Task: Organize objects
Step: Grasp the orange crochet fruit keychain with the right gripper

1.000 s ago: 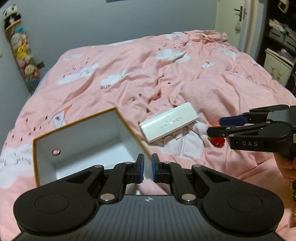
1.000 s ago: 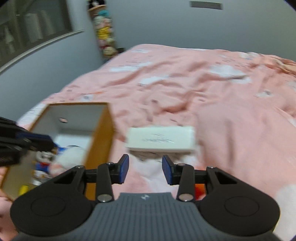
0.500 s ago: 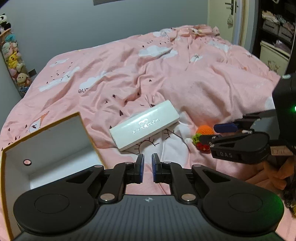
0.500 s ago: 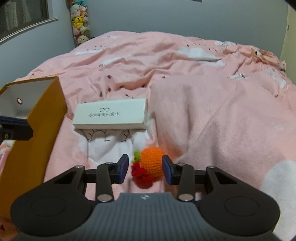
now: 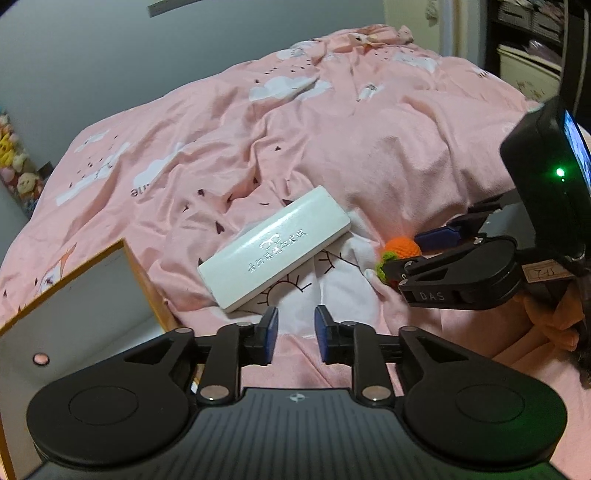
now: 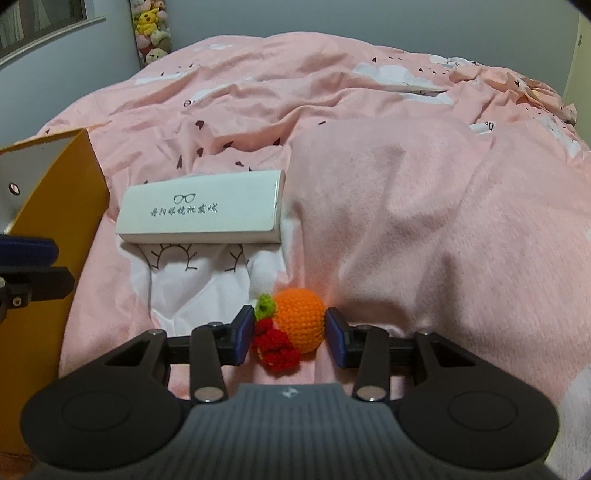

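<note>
A white glasses case (image 5: 275, 254) (image 6: 201, 210) lies on the pink duvet (image 5: 369, 147). To its right lies an orange crochet toy with green and red bits (image 5: 400, 246) (image 6: 301, 317). My right gripper (image 6: 290, 330) (image 5: 410, 253) is low over the duvet, open, with the toy between its blue pads; I see no squeeze on it. My left gripper (image 5: 293, 332) hovers just in front of the case. Its jaws are opening with nothing between them. A yellow-edged box with a white inside (image 5: 85, 295) (image 6: 55, 192) stands open at the left.
Several plush toys (image 5: 14, 162) (image 6: 153, 33) hang against the grey wall at the left. Dark shelves with bins (image 5: 535, 44) stand at the far right. A person's hand (image 5: 554, 317) holds the right gripper. The duvet is rumpled into folds behind the case.
My left gripper left the box, moved right and down towards the white case, and its jaws parted. My right gripper sank until the crochet toy lay between its pads.
</note>
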The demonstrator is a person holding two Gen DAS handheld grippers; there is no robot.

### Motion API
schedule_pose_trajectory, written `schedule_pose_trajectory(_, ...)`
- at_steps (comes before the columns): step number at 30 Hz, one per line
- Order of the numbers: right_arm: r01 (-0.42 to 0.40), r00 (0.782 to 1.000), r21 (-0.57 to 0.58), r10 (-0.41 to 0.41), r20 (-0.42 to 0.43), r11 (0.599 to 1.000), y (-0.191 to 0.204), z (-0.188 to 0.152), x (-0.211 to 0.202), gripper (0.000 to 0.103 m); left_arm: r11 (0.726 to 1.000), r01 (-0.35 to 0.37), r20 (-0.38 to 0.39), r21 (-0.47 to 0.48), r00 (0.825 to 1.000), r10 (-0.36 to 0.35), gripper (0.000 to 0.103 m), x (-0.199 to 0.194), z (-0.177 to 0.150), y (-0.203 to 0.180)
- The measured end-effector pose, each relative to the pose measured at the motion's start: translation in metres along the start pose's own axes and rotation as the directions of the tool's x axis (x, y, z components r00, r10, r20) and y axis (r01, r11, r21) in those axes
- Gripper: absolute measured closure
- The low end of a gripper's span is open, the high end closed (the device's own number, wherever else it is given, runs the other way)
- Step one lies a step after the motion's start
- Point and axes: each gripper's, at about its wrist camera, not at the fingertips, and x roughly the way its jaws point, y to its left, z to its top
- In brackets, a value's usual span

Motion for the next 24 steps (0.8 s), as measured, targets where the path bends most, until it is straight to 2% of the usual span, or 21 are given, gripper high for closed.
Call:
schedule_pose_trajectory(1, 0.003, 1.000, -0.003, -0.003, 0.000, 1.000, 0.001, 0.000, 0.000, 0.062, 1.000, 0.001, 0.000, 0.021, 1.000, -0.001, 0.067, 0.001, 0.001, -0.001)
schedule_pose_trajectory(4, -0.004, 1.000, 0.000, 0.004, 0.023, 1.000, 0.001, 0.002, -0.010, 0.064, 0.995, -0.007, 0.013, 0.098, 1.000, 0.006, 0.064, 0.002, 0.005, -0.005)
schedule_pose_trajectory(8, -0.077, 0.993, -0.015, 0.078, 0.090, 0.997, 0.006, 0.012, -0.030, 0.064, 0.969, -0.030, 0.038, 0.245, 0.999, 0.021, 0.062, 0.007, 0.014, -0.011)
schedule_pose_trajectory(11, -0.094, 0.989, -0.038, 0.098, 0.110, 0.995, 0.005, 0.028, -0.029, 0.064, 0.930, -0.037, 0.046, 0.365, 0.999, 0.022, 0.051, 0.018, 0.021, -0.017)
schedule_pose_trajectory(14, -0.068, 0.991, -0.065, 0.074, 0.111, 0.996, 0.000, 0.038, -0.018, 0.064, 0.889, -0.018, 0.027, 0.457, 1.000, 0.006, 0.049, 0.034, 0.027, -0.019)
schedule_pose_trajectory(18, -0.111, 0.990, -0.004, 0.110, 0.082, 0.994, -0.015, 0.038, 0.000, 0.064, 0.831, -0.036, 0.028, 0.555, 0.999, 0.025, 0.037, 0.061, 0.033, -0.019)
schedule_pose_trajectory(24, -0.134, 0.988, 0.032, 0.131, 0.080, 0.990, -0.023, 0.037, 0.017, 0.063, 0.763, -0.043, -0.001, 0.645, 0.998, 0.058, 0.036, 0.099, 0.041, -0.016)
